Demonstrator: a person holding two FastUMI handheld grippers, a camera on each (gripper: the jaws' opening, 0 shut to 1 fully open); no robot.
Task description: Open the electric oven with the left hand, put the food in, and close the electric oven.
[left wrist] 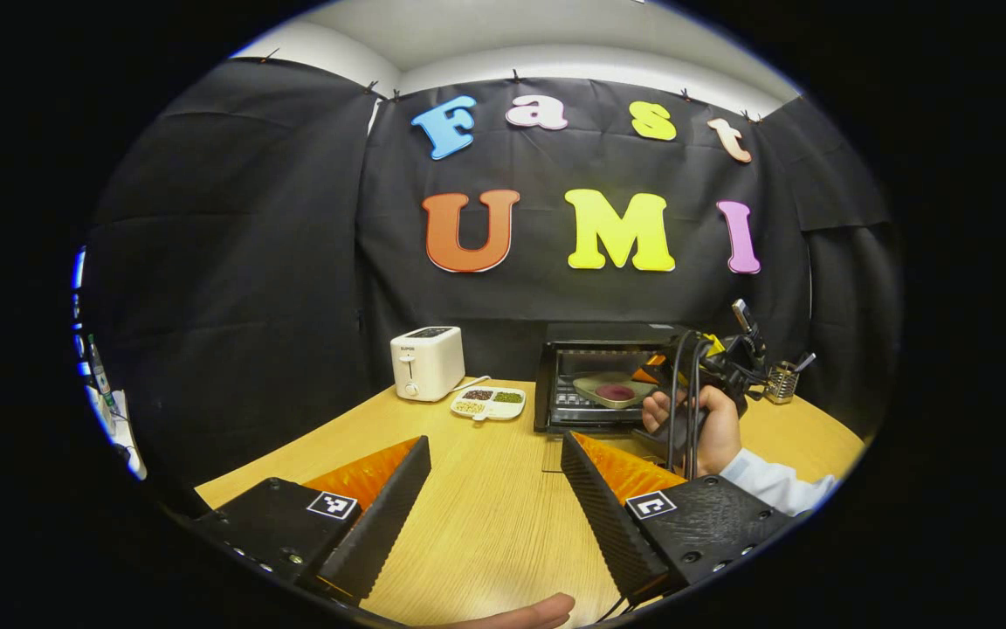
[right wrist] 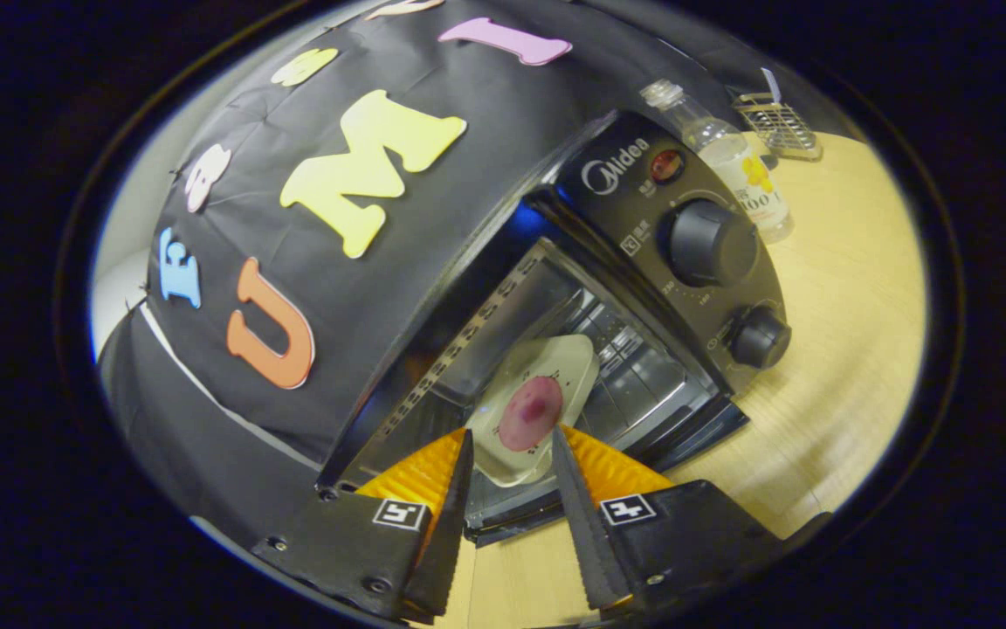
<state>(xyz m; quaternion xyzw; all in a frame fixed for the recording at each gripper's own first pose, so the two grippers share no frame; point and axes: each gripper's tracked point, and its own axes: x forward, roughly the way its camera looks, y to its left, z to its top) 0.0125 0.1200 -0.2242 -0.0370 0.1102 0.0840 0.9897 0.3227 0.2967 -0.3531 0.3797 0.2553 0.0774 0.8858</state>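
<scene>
The black electric oven (left wrist: 599, 336) stands at the back of the wooden table with its door (right wrist: 695, 428) folded down open. A pale plate (right wrist: 568, 362) carrying a round dark-red piece of food (right wrist: 529, 411) is tilted in the oven's mouth. My right gripper (right wrist: 512, 432) is shut on the plate's near edge. In the left gripper view that right gripper (left wrist: 647, 377), held by a hand (left wrist: 713, 428), reaches into the oven with the plate (left wrist: 590, 384). My left gripper (left wrist: 494, 441) hangs open over the table, well short of the oven, with nothing between its fingers.
A white toaster (left wrist: 427, 362) and a divided dish of grains (left wrist: 488, 403) sit left of the oven. A clear bottle (right wrist: 739, 170) and a wire holder (right wrist: 778, 122) stand on its right. Two knobs (right wrist: 708, 243) are on the oven's front panel.
</scene>
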